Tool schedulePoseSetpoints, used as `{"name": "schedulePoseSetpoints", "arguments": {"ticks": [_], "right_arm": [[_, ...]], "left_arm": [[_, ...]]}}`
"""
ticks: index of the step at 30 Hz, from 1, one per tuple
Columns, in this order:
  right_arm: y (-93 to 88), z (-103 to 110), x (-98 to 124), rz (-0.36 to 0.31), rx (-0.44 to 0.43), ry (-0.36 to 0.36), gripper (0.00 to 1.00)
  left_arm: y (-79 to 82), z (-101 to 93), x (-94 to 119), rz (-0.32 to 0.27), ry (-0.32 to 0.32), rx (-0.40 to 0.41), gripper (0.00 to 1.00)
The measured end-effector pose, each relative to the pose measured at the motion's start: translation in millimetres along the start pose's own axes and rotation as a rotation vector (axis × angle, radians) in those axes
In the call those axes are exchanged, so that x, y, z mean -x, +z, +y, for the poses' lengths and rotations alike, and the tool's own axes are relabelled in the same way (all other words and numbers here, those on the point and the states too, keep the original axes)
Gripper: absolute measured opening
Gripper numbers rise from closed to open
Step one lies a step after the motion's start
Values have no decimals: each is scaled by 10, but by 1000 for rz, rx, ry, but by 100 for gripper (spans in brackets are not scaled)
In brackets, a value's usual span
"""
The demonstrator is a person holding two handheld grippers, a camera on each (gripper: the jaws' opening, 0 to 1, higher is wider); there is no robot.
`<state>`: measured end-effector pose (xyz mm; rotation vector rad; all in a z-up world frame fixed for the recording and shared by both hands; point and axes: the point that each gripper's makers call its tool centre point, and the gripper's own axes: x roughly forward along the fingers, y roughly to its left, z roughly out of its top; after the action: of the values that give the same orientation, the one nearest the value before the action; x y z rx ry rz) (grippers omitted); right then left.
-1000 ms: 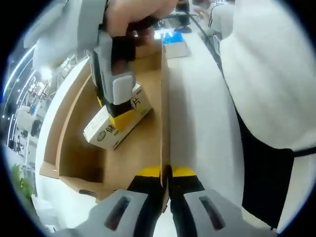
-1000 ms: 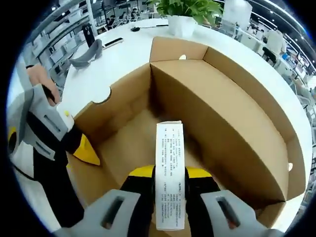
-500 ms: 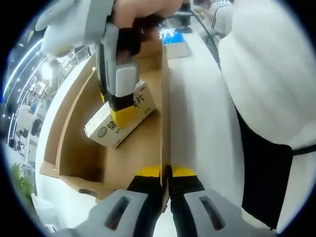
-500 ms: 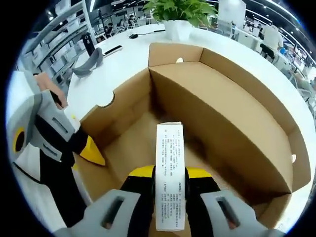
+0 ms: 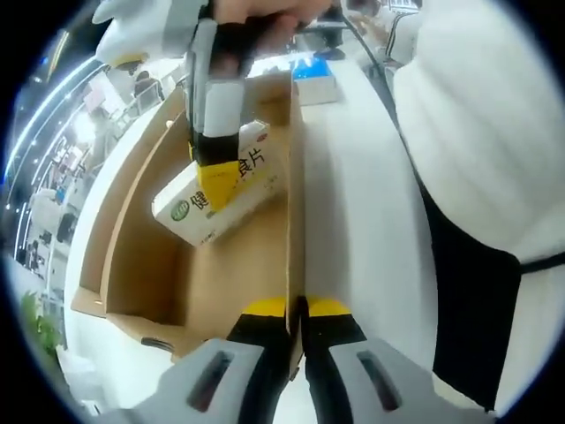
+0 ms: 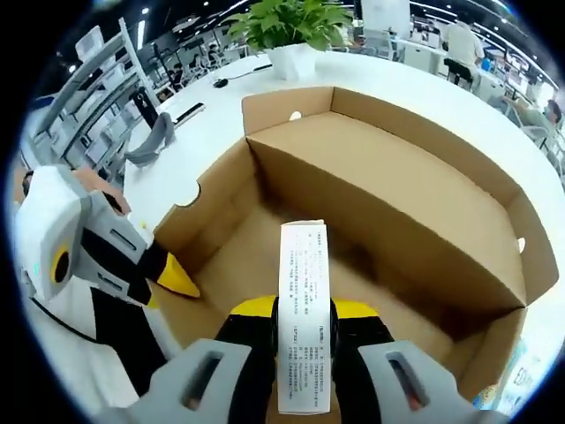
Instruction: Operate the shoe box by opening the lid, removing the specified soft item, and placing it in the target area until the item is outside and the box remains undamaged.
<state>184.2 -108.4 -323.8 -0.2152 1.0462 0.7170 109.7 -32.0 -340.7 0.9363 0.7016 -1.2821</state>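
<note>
Right claw (image 6: 303,329): clamped on the white-and-yellow packet (image 6: 304,309), held above the box floor.
Left claw (image 5: 297,320): pinching the upright side wall of the shoe box (image 5: 295,212).
Box: open on the white bench (image 6: 221,106).
Plant (image 6: 287,26): beyond the box.

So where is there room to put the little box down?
The white table between the shoe box and the potted plant looks bare. The right gripper holds the small box; by the left gripper it's crowded.
</note>
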Motion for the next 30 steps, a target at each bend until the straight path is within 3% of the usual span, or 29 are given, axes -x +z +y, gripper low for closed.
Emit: {"name": "schedulePoseSetpoints", "arguments": {"ticks": [3,12,26,30], "right_arm": [[25,9,60,-28,-37,18,20],[180,0,217,-154,-284,122,20],[223,-81,419,-221,-328,121,20],[238,-142,417,-226,-380,120,20]], "left_arm": [[0,-1,-1,-1,-2,-2,4],[1,2,3,1,-5,1,4],[-2,-1,1,4,-6,2,3],[-4,-3,-1,7,-12,3,3]]}}
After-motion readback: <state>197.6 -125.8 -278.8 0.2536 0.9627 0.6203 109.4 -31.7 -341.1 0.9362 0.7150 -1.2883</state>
